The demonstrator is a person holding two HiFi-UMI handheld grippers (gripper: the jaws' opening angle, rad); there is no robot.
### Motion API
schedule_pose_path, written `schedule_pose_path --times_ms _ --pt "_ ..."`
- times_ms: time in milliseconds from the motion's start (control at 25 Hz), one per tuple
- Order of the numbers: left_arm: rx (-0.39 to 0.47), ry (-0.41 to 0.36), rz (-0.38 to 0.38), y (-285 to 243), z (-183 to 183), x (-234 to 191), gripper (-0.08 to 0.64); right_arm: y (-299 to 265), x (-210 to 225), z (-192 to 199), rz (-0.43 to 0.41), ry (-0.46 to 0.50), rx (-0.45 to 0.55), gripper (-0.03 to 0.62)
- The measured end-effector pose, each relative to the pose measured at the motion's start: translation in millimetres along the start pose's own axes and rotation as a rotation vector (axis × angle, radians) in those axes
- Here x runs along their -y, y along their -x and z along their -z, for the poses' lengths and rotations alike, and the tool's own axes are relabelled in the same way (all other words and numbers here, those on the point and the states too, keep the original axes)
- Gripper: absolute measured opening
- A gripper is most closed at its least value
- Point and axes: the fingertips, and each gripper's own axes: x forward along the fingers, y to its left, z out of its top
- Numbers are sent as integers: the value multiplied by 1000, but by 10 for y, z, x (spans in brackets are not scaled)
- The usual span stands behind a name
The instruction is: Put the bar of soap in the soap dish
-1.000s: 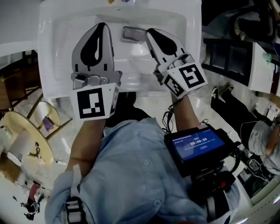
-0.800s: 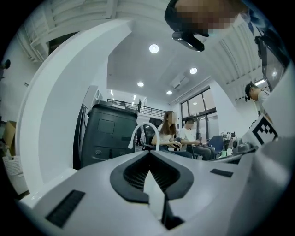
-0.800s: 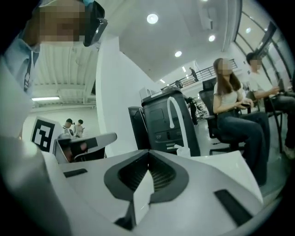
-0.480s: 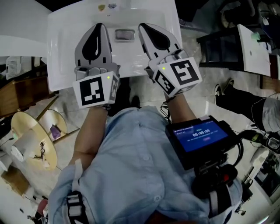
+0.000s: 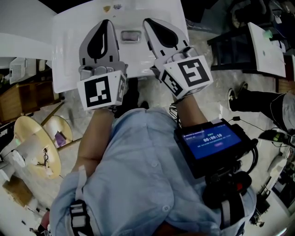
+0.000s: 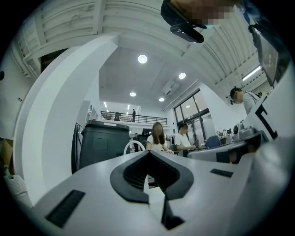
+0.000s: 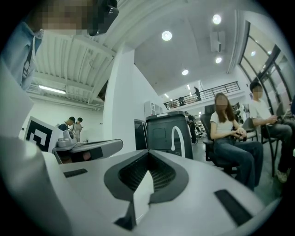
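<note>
1. Soap sits in neither tool: the left gripper [image 5: 105, 27] and right gripper [image 5: 152, 25] both have their jaws pressed together on nothing, above a white basin [image 5: 64, 41].
2. A yellowish lump [image 5: 107, 8] at the basin's far rim may be the bar, and the grey rectangular recess [image 5: 130, 35] may be the dish. Both are too small to tell, so progress stays unsettled.
3. The basin looks glossy and round-cornered. The jaws are matte grey with dark ribbed pads [image 6: 138, 174].
</note>
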Motion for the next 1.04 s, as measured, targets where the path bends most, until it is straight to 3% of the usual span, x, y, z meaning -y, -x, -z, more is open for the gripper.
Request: schedule_pose_path --times_ms 1040 --pt "16 -4 22 -62 -38 28 9 -14 20 6 3 20 -10 5"
